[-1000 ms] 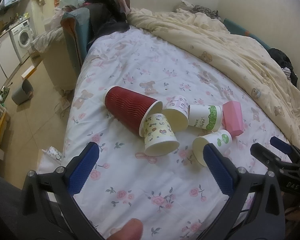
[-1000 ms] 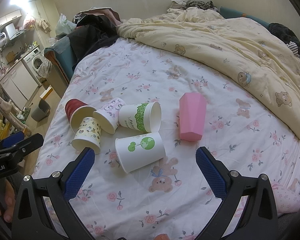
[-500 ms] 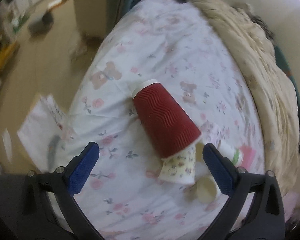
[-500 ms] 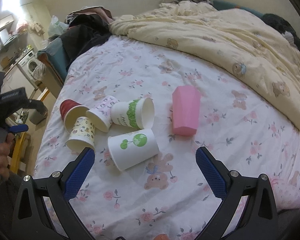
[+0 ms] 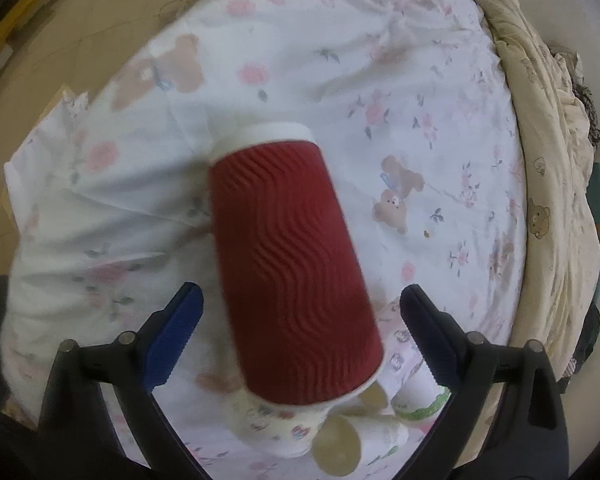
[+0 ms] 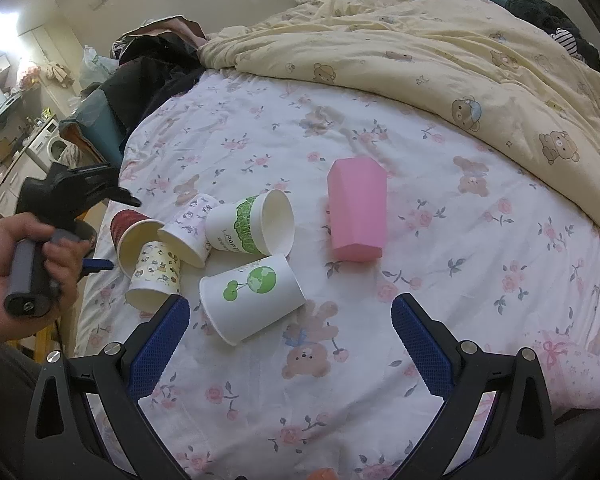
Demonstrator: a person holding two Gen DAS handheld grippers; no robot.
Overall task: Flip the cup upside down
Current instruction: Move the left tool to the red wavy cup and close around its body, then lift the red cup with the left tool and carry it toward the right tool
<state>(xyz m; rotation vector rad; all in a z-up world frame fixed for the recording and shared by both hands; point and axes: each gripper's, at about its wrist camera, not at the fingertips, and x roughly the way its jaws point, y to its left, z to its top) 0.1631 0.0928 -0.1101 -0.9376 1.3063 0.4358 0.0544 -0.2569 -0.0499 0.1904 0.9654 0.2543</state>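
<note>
Both tongs gape wide with nothing between their blue pads. Left tongs (image 5: 298, 338) hang over the red cup (image 5: 296, 268), whose ribbed side fills the gap between the fingers without touching either; the cup lies on its side on the bed (image 5: 340, 80), base pointing away, mouth toward the camera. Right tongs (image 6: 290, 344) hover above the sheet near the globe cup (image 6: 252, 296), apart from it.

In the right view, the red cup (image 6: 130, 228) is the leftmost of a cluster by the bed's edge. A cartoon cup (image 6: 154, 280) lies against its mouth, a patterned cup (image 6: 188, 232) beside it, then a green-leaf cup (image 6: 252, 222); all lie on their sides. A pink cup (image 6: 356, 216) lies well right of the red cup. Beyond it the floral sheet runs to a yellow quilt (image 6: 460, 56); past the bed's left edge a washer (image 6: 56, 146) stands in a cluttered room.

Half a second ago the left tongs viewed the red cup from farther off; now it looms large and blurred, and the left hand (image 6: 24, 276) has swung in beside it. The right view has barely shifted. The cartoon cup and the others crowd the red cup's mouth.
</note>
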